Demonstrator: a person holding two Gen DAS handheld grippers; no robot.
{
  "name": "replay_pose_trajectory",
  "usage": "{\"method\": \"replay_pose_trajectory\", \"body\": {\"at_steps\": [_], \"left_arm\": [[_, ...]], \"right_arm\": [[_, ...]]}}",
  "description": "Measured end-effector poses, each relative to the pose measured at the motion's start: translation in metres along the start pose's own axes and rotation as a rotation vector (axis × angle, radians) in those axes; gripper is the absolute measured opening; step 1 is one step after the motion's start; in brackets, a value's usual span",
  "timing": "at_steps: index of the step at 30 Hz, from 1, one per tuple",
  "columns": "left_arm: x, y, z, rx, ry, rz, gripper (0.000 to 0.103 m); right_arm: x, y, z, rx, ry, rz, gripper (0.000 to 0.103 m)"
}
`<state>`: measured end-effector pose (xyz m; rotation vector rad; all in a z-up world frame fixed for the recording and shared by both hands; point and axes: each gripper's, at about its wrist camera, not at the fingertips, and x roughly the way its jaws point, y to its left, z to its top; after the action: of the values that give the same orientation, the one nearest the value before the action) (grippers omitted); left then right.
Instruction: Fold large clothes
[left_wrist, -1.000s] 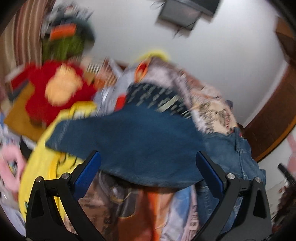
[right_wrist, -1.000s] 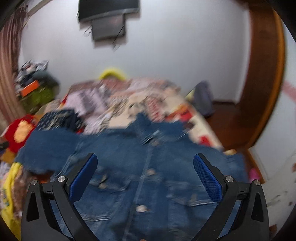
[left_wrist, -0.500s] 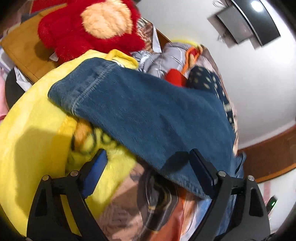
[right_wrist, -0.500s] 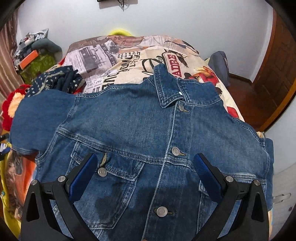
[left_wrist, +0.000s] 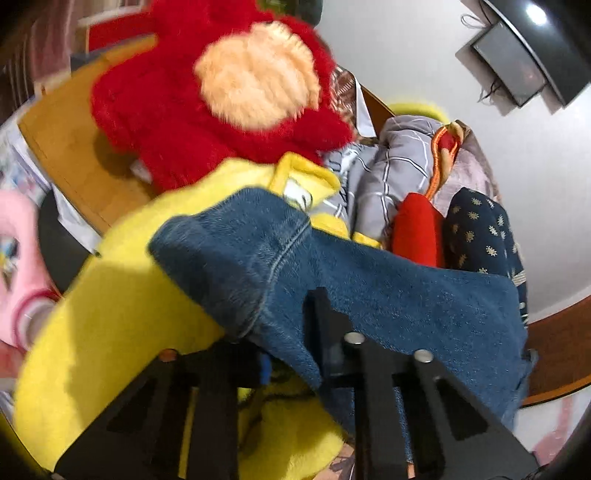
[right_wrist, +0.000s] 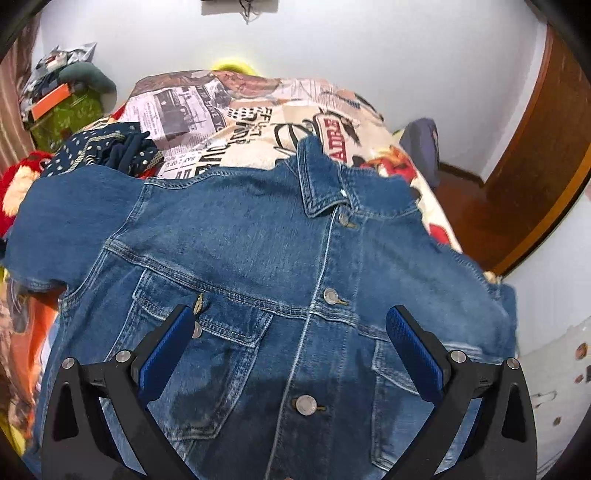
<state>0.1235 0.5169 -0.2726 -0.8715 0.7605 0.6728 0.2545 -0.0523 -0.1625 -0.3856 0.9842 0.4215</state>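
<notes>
The blue denim button-front jacket (right_wrist: 280, 280) lies front-up and spread flat on the newspaper-print bedspread (right_wrist: 236, 122), evidently laid out so the sleeves can be folded inward. The left gripper (left_wrist: 295, 332) has just been closing, and its jaws now stand narrow, clamped on the jacket's sleeve (left_wrist: 258, 266) close to the cuff; the cloth drapes over and ahead of the jaws, a hold suited to carrying the sleeve across the body. The right gripper (right_wrist: 291, 336) hovers with jaws wide, chest pocket and button placket between them, nothing gripped. Hidden matters: the left pads are buried under denim, so the depth of bite cannot be judged. Beyond the left jaws a yellow plush cushion (left_wrist: 122, 302) and red furry plush toy (left_wrist: 207, 110) are motion-blurred. The jacket's hem is cut off below the right jaws.
</notes>
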Motion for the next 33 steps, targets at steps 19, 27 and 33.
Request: {"method": "replay_pose_trajectory", "body": {"at_steps": [19,27,33], "left_arm": [[-0.204,-0.306,-0.022,0.604,-0.329,-0.278,0.003],[-0.183,-0.453,-0.110,0.829,-0.263,-0.394,0.003],[-0.122,-0.518,-0.201,0.961,-0.088,-0.439,0.003]], "right_arm": [[-0.068,-0.050,0.005,0.043,-0.165,0.006,0.103],[-0.075,-0.098,-0.007,0.109,-0.197,-0.008,0.103],[-0.067,-0.138,-0.026,0.168,-0.159,-0.048,0.103]]}}
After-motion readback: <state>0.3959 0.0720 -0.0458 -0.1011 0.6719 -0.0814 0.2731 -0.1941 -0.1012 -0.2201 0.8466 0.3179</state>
